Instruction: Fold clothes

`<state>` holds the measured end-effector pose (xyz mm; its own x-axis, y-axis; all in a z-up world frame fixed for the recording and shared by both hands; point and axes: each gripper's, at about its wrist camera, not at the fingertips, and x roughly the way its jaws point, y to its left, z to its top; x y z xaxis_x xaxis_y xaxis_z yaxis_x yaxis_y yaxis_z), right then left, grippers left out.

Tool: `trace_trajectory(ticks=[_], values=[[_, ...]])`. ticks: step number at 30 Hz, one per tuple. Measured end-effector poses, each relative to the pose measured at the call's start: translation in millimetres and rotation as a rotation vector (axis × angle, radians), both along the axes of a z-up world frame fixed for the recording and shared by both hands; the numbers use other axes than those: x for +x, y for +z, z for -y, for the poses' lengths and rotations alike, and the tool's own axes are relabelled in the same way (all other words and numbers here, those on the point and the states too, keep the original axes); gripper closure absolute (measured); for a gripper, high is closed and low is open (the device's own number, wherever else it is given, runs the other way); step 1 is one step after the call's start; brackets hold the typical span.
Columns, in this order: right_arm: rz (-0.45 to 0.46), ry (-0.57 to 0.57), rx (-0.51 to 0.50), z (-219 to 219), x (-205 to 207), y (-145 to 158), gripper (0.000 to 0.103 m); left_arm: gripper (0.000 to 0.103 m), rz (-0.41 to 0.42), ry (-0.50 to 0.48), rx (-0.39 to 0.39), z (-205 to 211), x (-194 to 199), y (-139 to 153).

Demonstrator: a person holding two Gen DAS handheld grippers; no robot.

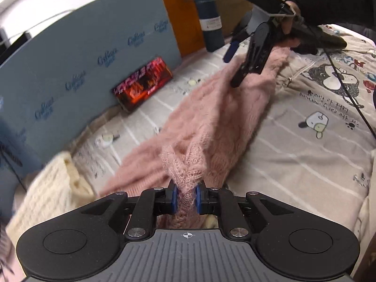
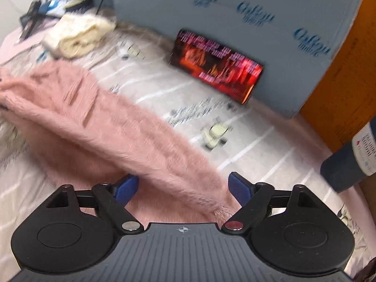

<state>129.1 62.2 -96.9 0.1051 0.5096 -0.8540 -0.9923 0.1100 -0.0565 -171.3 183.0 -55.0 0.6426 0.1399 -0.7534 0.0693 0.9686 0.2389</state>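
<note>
A pink fuzzy sweater (image 1: 211, 122) lies stretched across a bed, over a printed bedsheet (image 1: 305, 141) with pale stripes and cartoon animals. In the left wrist view, the left gripper (image 1: 185, 196) is clenched on a bunched edge of the sweater, its 2 blue pads pressing the knit from both sides. That view also shows the right gripper (image 1: 235, 70) from outside, held by a hand (image 1: 290, 16) in a dark sleeve at the far end of the sweater; from here it is hard to tell how its fingers stand.

The right wrist view settles that: the right gripper (image 2: 183, 188) is released, its blue pads spread wide, with the sweater (image 2: 105, 127) running between and under them. Whether the pads touch the knit cannot be made out.

Behind the bed stands a blue foam board (image 1: 82, 54) with repeated printed lettering. A phone (image 1: 143, 84) with a glowing red screen leans against it. A dark blue bottle (image 1: 209, 21) and an orange box (image 1: 181, 11) stand beside the board. A folded cream sweater (image 2: 77, 35) rests near the bed's edge, seen whole only in the right wrist view; in the left wrist view it is blurred and cut off by the gripper body.

Both views are motion-blurred, so the print on the board and bottle label cannot be read.
</note>
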Motion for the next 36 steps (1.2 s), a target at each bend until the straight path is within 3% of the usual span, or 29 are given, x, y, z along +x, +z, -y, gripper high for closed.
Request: trace_trajectory(ticks=[1,2,3,7,10,12,15,21,23,25,26,28,30,36], values=[[-0.024,-0.007,-0.024,2.5,0.1,-2.4,0.066,0.090,0.007,0.005,0.005,1.1,-2.4,-1.4],[-0.044,-0.027,-0.039,6.1,0.3,-4.6,0.088,0.090,0.015,0.005,0.011,3.1,-4.2,-1.7],[-0.044,-0.050,-0.038,12.1,-0.5,-3.6,0.092,0.090,0.023,0.003,0.021,5.4,-5.6,-1.8],[-0.051,-0.114,0.061,55.9,-17.2,26.5,0.095,0.090,0.056,-0.003,0.051,12.3,-15.9,6.4],[-0.063,-0.148,0.127,94.5,-40.4,51.2,0.095,0.090,0.039,-0.036,0.076,19.7,-25.2,9.7],[-0.062,-0.162,0.117,118.3,-62.0,53.5,0.095,0.090,0.010,-0.075,0.094,28.2,-32.4,7.6],[-0.104,-0.214,0.071,141.7,-91.3,36.1,0.095,0.090,-0.052,-0.114,0.110,38.0,-40.6,-7.1],[-0.219,-0.344,0.024,159.8,-116.6,-11.0,0.094,0.089,-0.156,-0.095,0.043,42.1,-55.0,-38.8],[-0.256,-0.396,0.054,168.5,-114.0,-9.8,0.086,0.084,-0.172,-0.050,-0.008,38.2,-61.6,-42.7],[-0.294,-0.453,0.089,178.4,-108.2,-4.7,0.053,0.076,-0.189,-0.007,-0.075,32.7,-68.0,-41.2],[-0.294,-0.491,0.104,184.7,-102.6,-0.3,0.032,0.071,-0.192,0.012,-0.108,29.9,-71.0,-38.3],[-0.267,-0.588,0.139,200.4,-88.4,9.1,0.029,0.043,-0.190,0.048,-0.152,26.6,-76.4,-32.1],[-0.250,-0.739,0.181,218.9,-69.2,13.4,0.027,0.033,-0.169,0.076,-0.156,26.8,-80.0,-24.7],[-0.177,-1.264,0.269,260.7,-23.0,-3.5,0.025,0.027,-0.021,0.202,-0.141,22.6,-68.2,-12.4]])
